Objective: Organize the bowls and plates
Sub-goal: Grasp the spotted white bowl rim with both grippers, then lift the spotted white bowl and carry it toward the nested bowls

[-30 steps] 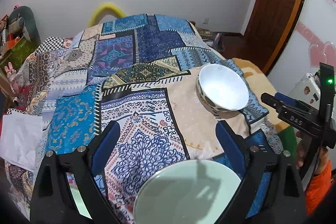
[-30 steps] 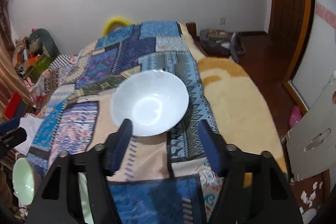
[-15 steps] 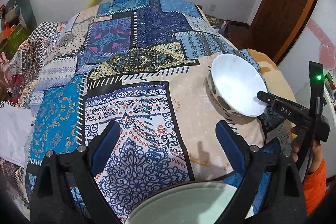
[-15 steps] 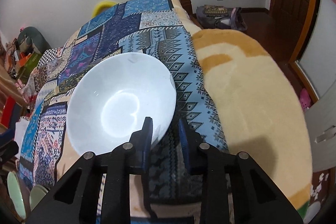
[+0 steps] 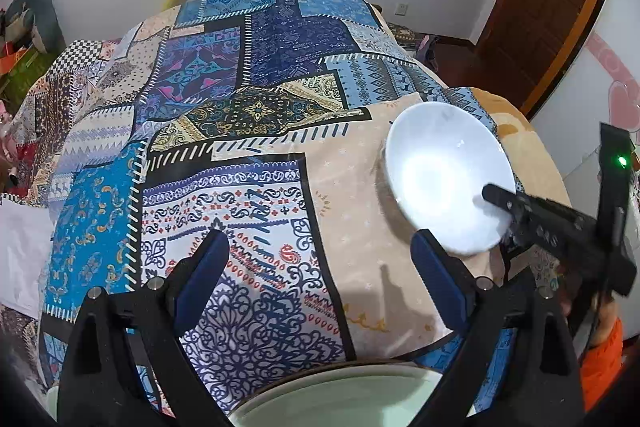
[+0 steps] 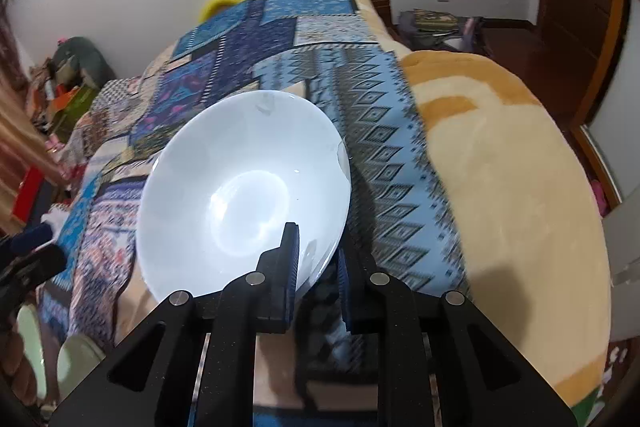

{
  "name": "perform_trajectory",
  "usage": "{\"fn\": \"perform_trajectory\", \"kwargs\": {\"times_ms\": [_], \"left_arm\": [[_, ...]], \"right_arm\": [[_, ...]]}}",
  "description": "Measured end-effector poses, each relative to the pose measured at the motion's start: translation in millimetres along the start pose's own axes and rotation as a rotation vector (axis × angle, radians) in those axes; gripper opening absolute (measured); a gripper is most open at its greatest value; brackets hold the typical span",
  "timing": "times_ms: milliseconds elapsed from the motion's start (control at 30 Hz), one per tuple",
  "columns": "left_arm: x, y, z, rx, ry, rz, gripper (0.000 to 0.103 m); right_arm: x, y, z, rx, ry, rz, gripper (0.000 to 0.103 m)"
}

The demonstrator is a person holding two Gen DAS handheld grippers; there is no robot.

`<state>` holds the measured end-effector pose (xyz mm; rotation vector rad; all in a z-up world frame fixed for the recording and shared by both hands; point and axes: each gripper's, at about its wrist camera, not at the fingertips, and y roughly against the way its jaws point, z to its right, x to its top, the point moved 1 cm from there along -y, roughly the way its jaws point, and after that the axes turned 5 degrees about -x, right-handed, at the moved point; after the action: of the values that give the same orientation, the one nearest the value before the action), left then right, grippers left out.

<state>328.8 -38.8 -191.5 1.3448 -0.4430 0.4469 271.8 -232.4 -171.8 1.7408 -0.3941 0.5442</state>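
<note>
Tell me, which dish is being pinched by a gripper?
The white bowl: the right gripper is shut on its rim, tipping it. The pale green plate lies untouched below the open left gripper.

Glossy white ceramic-looking bowl [image 6: 240, 195] on matt patterned cloth bedspread [image 5: 256, 131].

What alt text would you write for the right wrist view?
The right tool pinches the near rim of a tilted white bowl on a patchwork bedspread. A tan blanket lies to its right.
</note>
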Motion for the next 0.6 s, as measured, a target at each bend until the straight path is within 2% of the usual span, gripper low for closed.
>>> {"fn": "perform_trajectory", "kwargs": {"times_ms": [233,367,400,467,567,600], "left_arm": [[-1.9,-13.9,10.0,0.005,-0.011,-0.024,0.092],[-8.0,-26.0,12.3,0.009,-0.014,-0.06,0.086],[-9.3,-29.0,13.2,0.011,-0.015,-0.068,0.084],[-10.8,-35.3,14.4,0.016,-0.02,-0.09,0.07],[-12.3,-45.9,16.3,0.004,-0.023,-0.12,0.063],[-12.6,-48.4,16.6,0.004,-0.02,-0.123,0.063]], "right_arm": [[-13.7,7.2,-19.7,0.105,0.039,-0.034,0.016],[-17.6,0.7,-26.1,0.1,0.047,-0.048,0.016],[-17.9,-0.1,-27.0,0.084,0.057,-0.043,0.018],[-16.9,-0.8,-27.9,0.062,0.062,-0.033,0.019],[-14.5,-2.9,-27.7,0.044,0.059,-0.033,0.024],[-14.2,-4.8,-26.8,0.037,0.052,-0.041,0.029]]}}
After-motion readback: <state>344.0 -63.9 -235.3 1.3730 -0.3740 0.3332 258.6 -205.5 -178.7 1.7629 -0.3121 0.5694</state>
